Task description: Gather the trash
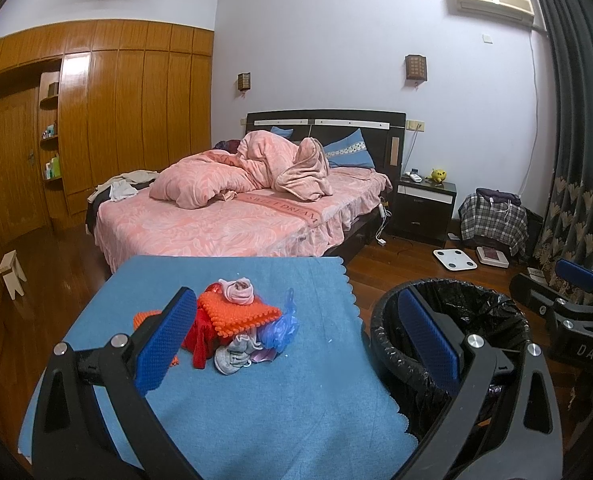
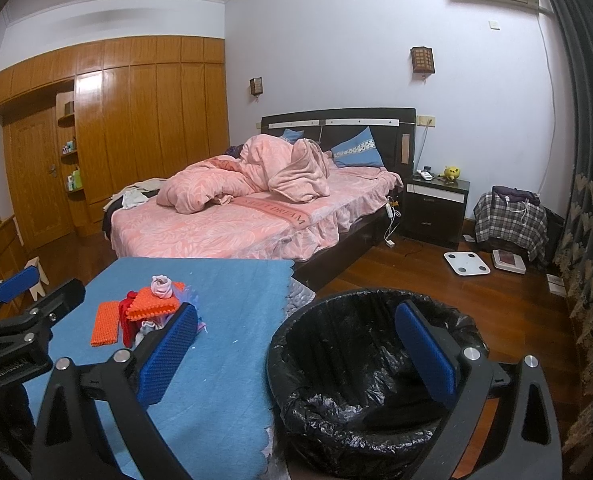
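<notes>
Both tools stood with fingers wide apart and empty: the left tool [image 1: 296, 344] hung over the near tabletop [image 1: 256, 400] facing the pile [image 1: 240, 324], the right tool [image 2: 296, 354] beside the bin [image 2: 360, 380]. The task seemed at its start; next, the left must drop onto one scrap and carry it right.

The pink bed sheet [image 1: 232, 224], well beyond the open jaws, carries a band reading "SWEET DREAM". In the left wrist view, right of the jaws, the right gripper [image 1: 568, 304] shows "DAS" on its body.
</notes>
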### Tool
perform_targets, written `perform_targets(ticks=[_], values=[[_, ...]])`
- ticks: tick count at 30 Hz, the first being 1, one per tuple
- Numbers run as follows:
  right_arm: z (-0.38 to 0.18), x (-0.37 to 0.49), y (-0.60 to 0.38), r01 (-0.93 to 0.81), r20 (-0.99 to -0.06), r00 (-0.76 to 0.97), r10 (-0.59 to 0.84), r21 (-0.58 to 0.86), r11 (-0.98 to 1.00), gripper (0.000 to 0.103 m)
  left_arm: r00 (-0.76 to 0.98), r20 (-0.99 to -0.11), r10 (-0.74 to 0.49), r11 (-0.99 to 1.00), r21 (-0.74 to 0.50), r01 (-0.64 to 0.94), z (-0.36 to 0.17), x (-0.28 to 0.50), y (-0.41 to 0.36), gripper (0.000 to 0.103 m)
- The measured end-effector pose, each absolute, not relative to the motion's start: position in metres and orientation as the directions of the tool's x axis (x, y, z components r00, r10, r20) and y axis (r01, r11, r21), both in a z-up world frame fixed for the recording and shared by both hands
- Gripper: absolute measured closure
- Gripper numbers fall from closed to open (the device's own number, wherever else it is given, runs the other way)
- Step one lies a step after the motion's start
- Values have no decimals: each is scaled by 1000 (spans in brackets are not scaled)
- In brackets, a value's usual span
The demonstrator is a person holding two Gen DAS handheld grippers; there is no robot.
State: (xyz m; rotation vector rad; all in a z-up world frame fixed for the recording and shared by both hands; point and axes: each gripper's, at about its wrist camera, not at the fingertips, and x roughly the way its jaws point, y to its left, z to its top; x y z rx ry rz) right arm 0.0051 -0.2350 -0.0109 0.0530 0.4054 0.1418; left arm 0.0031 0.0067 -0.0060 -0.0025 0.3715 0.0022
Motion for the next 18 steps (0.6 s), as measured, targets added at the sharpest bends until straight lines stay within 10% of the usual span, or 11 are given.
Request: perform_targets(ticks=[18], values=[[-24,19,-210,-163,-400,899,180,75,984,6,926,-378,23,999,-21,-33,-24,4,26,5]])
